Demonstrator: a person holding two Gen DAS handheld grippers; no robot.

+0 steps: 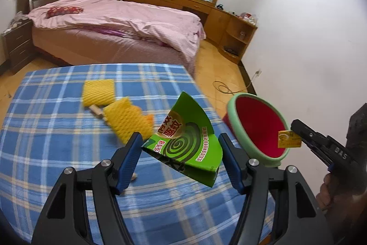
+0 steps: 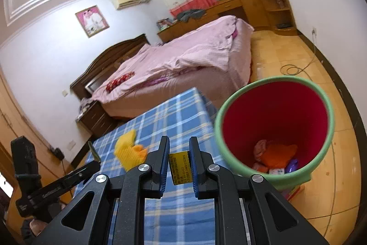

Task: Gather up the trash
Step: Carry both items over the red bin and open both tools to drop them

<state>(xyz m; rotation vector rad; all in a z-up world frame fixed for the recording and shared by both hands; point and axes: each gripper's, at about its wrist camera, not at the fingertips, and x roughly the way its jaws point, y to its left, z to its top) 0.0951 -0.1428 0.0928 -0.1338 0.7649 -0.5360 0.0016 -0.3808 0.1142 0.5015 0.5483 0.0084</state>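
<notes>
Landmark = red bin w/ green rim (image 2: 274, 125), sitting just off the right edge of the tabletop (image 1: 68, 153) (blue plaid cloth), mouth tilted toward the tools. Already has trash at the bottom: orange, pink and purple bits.

Right tool (image 2: 179, 167): narrow gap, clamped on a small yellow card/wrapper (image 2: 180, 168), held upright between the pads. In the left wrist view the same yellow piece (image 1: 287, 139) hangs right at the bin's mouth, over the near rim. Likely held there so a release drops it straight in; drop not yet made.

Left tool (image 1: 181, 157): mid-wide gap, pinching a green mosquito-coil box (image 1: 185, 139), flattened and bent. Left pad touches the box's near corner; the right pad is at its other edge. Contact on that side looks real but I can't be sure. Box is lifted off the cloth, tilted, just left of the bin. Prob. queued as the next item once the right side clears the opening.

Still on the tabletop, well left of the bin: two yellow foam net pieces (image 1: 123, 111) w/ a small wooden stick (image 1: 96, 110) between them, plus an orange scrap beside the nearer one. Both blurry.

Judgement: task partway done; risk = card catching the rim rather than falling inside.
</notes>
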